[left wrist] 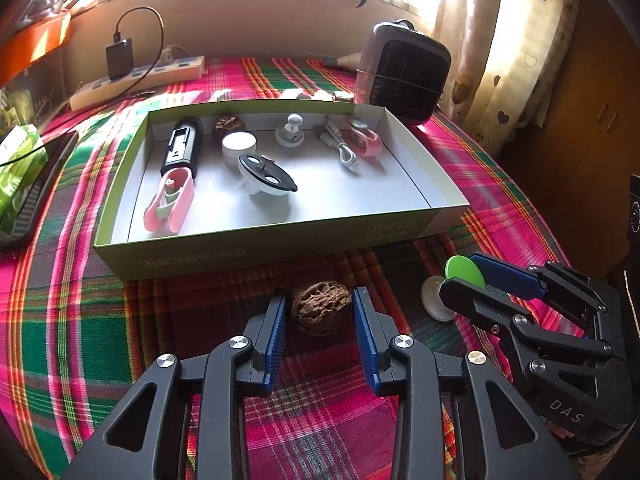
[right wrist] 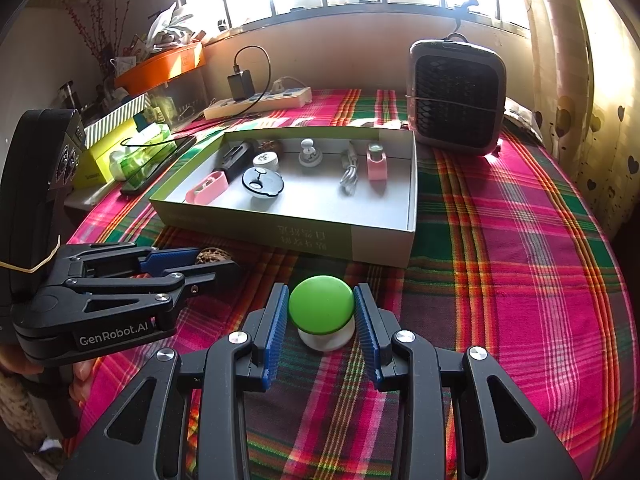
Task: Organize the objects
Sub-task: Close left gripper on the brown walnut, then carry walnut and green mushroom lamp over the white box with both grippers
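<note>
A brown wrinkled walnut (left wrist: 320,312) lies on the plaid cloth just in front of the open cardboard box (left wrist: 280,250). My left gripper (left wrist: 320,300) is shut on it, both blue pads against its sides; from the right wrist it shows at the left (right wrist: 218,266) with the walnut (right wrist: 212,256) between its tips. A mushroom-shaped thing with a green cap (right wrist: 321,306) and a white base sits on the cloth. My right gripper (right wrist: 321,298) is shut on the cap; the left wrist view shows that gripper (left wrist: 466,280) and the cap (left wrist: 464,270).
The box (right wrist: 320,236) holds a black device (left wrist: 182,144), two pink clips, a white cable (left wrist: 346,152), a white jar, another walnut and a black-and-white disc (left wrist: 266,172). A small heater (left wrist: 404,72) stands behind its right corner. A power strip (left wrist: 136,80) lies at the back left, a green pack (left wrist: 20,160) at the left.
</note>
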Available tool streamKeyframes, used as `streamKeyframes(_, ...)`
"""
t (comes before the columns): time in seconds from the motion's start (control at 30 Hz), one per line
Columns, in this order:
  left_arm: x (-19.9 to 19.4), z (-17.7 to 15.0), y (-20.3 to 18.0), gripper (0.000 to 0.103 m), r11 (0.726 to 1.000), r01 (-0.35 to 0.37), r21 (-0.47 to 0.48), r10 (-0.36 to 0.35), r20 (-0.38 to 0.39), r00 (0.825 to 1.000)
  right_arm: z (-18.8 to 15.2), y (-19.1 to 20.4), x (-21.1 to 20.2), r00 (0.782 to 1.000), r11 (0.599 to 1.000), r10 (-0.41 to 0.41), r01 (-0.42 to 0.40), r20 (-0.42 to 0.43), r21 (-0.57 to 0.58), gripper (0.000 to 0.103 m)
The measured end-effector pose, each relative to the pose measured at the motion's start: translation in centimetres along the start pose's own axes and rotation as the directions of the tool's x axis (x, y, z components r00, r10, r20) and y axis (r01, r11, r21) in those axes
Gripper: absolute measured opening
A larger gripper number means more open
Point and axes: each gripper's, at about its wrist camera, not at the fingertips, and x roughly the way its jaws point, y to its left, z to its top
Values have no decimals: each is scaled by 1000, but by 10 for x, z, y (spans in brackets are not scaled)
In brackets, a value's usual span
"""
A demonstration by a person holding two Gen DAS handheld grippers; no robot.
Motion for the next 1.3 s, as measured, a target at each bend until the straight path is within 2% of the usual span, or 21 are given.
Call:
streamKeyframes(0.5,-17,1,-4,30,999,-24,33,22,51,998,2,4,-4,1000,1000,14,-14,16,-6,35)
streamKeyframes(1.3,-45,17,4,30,998,-57,35,52,130,990,29,16,-18,995,998,51,-47,85,-44,35)
